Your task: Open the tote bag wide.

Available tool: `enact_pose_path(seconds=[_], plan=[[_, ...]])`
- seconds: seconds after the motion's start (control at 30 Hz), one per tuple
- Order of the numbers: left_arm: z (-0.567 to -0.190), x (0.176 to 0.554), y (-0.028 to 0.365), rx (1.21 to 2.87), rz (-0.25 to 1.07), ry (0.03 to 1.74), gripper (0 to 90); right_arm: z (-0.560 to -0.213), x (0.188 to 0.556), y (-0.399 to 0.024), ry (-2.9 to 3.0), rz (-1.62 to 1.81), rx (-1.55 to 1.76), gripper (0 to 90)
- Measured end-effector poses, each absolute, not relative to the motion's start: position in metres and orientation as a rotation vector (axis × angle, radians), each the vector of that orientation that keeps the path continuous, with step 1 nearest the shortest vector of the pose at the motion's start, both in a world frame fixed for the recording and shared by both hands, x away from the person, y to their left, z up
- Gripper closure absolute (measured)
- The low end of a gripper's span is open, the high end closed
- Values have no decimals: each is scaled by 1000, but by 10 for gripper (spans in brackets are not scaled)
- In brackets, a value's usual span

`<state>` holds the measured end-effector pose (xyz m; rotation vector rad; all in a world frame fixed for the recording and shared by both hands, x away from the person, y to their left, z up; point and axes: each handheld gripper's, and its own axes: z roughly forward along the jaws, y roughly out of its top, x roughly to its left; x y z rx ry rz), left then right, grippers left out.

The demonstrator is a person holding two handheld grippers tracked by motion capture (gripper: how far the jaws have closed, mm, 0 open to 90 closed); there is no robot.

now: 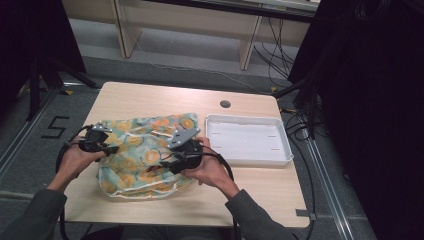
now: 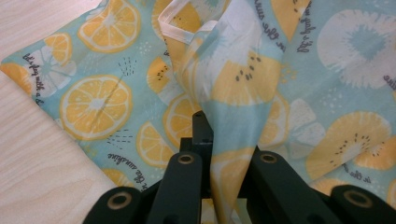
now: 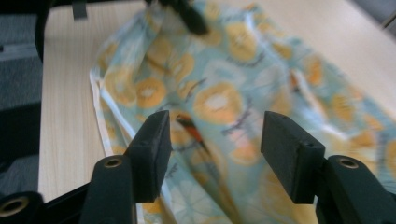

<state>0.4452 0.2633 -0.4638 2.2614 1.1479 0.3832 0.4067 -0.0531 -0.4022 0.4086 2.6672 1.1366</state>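
The fruit-print cloth [image 1: 142, 155] lay crumpled near the front edge of the desk [image 1: 150, 97], left of the white tray [image 1: 248, 139]. It looked light, soft and limp, best taken at a hem. The left gripper [image 2: 210, 140] had its fingers clamped on a fold; the right gripper [image 3: 215, 154] hung above with fingers apart. Cursive writing on the cloth was only partly readable.

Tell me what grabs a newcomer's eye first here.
The fruit-print cloth, turquoise with orange slices, lies crumpled on the wooden table in front of the person. The left tongs pinch a raised fold of it, while the right tongs hang open above it. A white tray lies empty to its right.
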Motion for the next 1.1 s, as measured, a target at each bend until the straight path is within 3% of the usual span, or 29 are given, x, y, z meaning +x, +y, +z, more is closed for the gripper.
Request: enact_pose_path(seconds=[0.13, 0.27, 0.7, 0.73, 0.9, 0.97, 1.0, 1.1], plan=[[-467, 445, 261, 2200, 408, 1152, 848, -430, 419, -44, 2708, 993, 447, 405], [-464, 445, 265, 2255, 365, 1148, 842, -452, 431, -50, 2705, 759, 425, 370], [-470, 445, 266, 2228, 407, 1140, 828, -469, 435, -56, 2667, 606, 441, 318], [-472, 444, 264, 2200, 409, 1153, 826, -470, 435, -56, 2659, 599, 444, 338], [-473, 444, 266, 2242, 406, 1133, 794, -469, 443, -60, 2659, 672, 447, 831], [-471, 441, 265, 2197, 398, 1162, 740, -464, 445, -65, 2680, 736, 467, 899], [-464, 440, 269, 2264, 376, 1135, 705, -463, 446, -67, 2681, 758, 467, 900], [-450, 430, 268, 2180, 420, 1166, 573, -457, 444, -74, 2676, 818, 493, 900]])
